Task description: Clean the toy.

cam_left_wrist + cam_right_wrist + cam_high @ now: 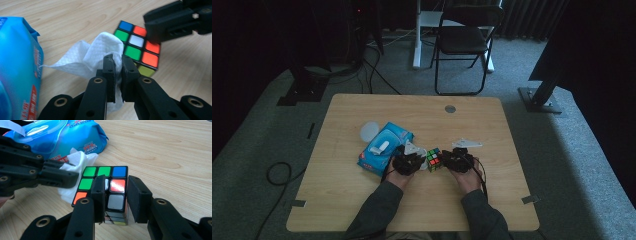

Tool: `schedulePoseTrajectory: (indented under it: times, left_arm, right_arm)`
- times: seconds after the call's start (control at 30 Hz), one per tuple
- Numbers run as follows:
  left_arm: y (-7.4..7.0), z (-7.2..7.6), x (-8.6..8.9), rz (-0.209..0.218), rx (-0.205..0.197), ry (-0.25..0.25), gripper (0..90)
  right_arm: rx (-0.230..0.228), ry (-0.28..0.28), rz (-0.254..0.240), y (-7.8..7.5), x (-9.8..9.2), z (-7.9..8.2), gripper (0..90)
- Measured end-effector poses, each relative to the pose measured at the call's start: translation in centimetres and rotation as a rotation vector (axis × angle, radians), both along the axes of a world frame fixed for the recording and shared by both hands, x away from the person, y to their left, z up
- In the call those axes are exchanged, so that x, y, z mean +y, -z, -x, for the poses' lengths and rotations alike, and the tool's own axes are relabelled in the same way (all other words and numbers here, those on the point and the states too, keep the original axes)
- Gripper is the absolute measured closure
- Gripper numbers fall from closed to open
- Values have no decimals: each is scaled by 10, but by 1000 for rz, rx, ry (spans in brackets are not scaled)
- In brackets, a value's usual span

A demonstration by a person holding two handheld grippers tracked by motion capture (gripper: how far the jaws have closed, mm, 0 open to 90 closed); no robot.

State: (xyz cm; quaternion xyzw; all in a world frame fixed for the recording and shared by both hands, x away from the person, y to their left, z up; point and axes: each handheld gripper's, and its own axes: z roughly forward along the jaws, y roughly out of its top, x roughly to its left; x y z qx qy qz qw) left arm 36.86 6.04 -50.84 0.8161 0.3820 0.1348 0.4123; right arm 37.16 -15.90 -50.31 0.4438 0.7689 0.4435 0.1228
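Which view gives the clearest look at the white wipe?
The left gripper view: the white wipe sits pinched between the left gripper jaws, its folds sharp. The right gripper view shows part of it behind the cube. The high view is too small to tell.

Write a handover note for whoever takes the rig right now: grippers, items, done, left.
Left gripper: shut on the white wipe, held against the cube's side.
Right gripper: fingers straddle a corner of the Rubik's cube; grip unclear.
Cube stands on the table, blue wipes pack to its left, lid open.
Done: wipe pulled out.
Left, probably: wipe the cube's faces, turning it as needed.
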Motion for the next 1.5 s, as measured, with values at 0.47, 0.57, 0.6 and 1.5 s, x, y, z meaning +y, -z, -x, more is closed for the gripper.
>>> schedulePoseTrajectory:
  times: [0.47, 0.57, 0.6, 1.5]
  left_arm:
    - [2, 31, -15, 2, -2, 75, 841]
    - [2, 30, -14, 2, -5, 77, 841]
    - [2, 30, -14, -3, -9, 76, 841]
    - [-1, 33, -13, 39, -5, 81, 841]
  right_arm:
    - [-2, 9, -10, 1, 0, 1, 685]
    - [-2, 10, -10, 1, 0, 1, 685]
    - [-3, 10, -10, 1, 0, 1, 685]
    - [-10, 23, -13, 2, 0, 2, 694]
